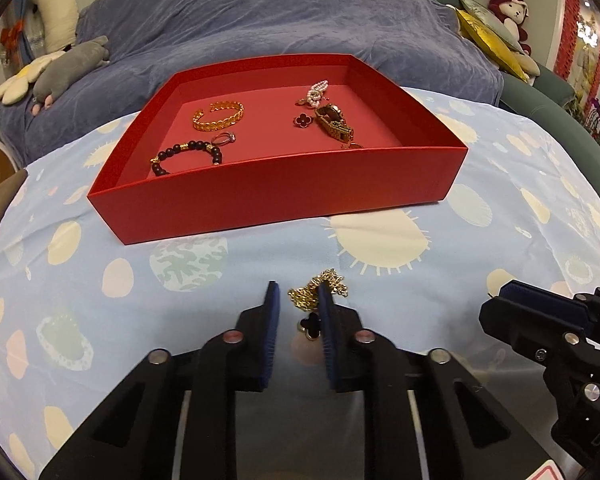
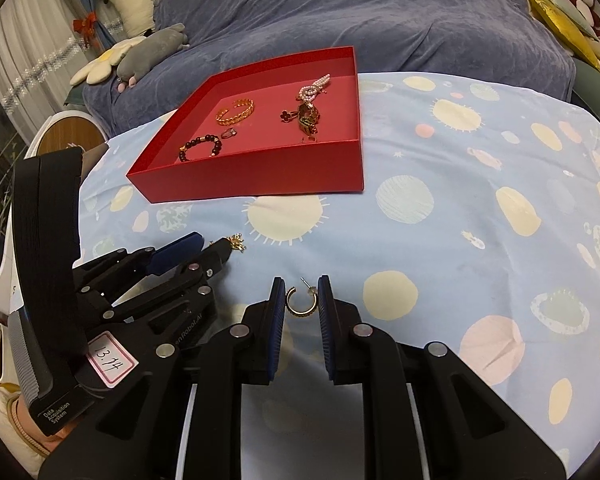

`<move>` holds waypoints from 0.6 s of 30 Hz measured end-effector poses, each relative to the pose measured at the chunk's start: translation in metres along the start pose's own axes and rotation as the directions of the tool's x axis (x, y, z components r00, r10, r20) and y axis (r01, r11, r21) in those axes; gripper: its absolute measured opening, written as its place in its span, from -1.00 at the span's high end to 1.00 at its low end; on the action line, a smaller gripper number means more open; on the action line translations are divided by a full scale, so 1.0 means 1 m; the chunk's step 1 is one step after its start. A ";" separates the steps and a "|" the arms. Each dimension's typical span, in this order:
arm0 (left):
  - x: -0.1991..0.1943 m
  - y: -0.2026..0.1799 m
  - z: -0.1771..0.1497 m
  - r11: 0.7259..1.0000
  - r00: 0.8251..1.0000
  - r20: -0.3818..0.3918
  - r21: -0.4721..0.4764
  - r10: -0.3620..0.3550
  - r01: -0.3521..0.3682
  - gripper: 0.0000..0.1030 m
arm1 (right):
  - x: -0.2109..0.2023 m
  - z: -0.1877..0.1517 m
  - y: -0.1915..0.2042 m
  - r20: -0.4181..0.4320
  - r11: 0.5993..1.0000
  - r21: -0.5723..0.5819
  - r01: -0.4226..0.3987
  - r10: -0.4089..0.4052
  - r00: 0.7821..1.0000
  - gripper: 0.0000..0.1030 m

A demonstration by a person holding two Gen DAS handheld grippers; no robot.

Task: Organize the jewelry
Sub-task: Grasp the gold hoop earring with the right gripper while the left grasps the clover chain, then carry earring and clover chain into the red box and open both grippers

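Here left tongs [image 1: 298, 300] stand apart around limp, light gold necklace [image 1: 320, 286], near side of red tray [image 1: 276, 196]; pinch bunched chain. Right tongs [image 2: 300, 294] clamp stiff hoop earring [image 2: 300, 302].

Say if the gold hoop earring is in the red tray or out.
Out: the gold hoop earring sits between the right tongs above the cloth, short of the red tray.

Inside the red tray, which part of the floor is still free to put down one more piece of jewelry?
In the red tray, the bare floor lies in the middle, between the gold bangle and the clover charm. The right side is crowded: pearl piece, gold watch. The left front holds the bead bracelet and ring.
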State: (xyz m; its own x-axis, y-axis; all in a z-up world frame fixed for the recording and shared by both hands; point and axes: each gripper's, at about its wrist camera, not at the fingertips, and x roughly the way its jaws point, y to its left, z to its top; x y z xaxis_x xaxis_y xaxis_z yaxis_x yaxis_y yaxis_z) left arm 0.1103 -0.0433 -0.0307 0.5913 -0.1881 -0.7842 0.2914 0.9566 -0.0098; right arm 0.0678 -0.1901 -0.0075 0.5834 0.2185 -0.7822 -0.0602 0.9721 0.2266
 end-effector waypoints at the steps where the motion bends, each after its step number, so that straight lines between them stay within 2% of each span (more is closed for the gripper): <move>1: 0.000 0.003 0.000 1.000 1.000 -0.001 -0.006 -0.003 0.003 0.97 | 0.000 0.000 0.000 0.000 1.000 0.001 -0.002 0.002 1.000 0.69; 7: -0.008 0.017 0.001 0.998 1.000 0.000 -0.054 -0.028 0.028 0.97 | -0.002 0.001 -0.002 0.009 1.000 0.010 -0.001 0.001 1.000 0.69; 18: -0.045 0.032 0.007 0.991 0.995 0.061 -0.103 -0.076 0.082 0.97 | -0.005 0.003 -0.005 0.016 1.000 0.015 -0.009 0.008 1.000 0.69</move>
State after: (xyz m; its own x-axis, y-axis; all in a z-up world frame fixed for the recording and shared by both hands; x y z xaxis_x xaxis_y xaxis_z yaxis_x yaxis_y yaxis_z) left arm 0.0985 -0.0058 0.0087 0.6120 -0.2739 -0.7419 0.2603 0.9556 -0.1381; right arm 0.0677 -0.1960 -0.0023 0.5962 0.2253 -0.7706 -0.0534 0.9688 0.2419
